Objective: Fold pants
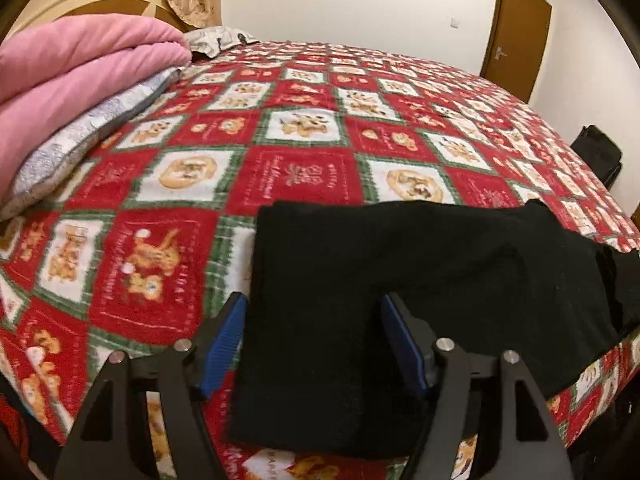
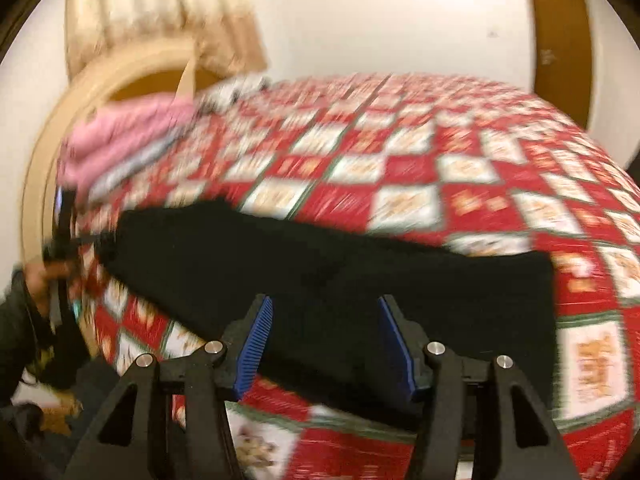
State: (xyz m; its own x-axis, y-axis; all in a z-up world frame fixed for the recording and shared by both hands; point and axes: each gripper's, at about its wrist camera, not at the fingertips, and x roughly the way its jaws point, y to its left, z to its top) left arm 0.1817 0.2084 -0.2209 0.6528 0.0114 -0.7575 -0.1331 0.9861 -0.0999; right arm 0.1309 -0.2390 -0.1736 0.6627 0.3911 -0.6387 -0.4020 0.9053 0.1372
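Black pants [image 1: 400, 300] flat on checked bedspread [image 1: 200, 160], unheld.

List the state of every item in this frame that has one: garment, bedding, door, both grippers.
Pants: folded, flat near the bed edge, held by neither gripper.
Left gripper: open, jaws over the pants, pads not pressing.
Right gripper: open, nothing gripped.
Pink quilt: folded, stacked by the headboard.
Bedspread: spread flat.
Door: closed.
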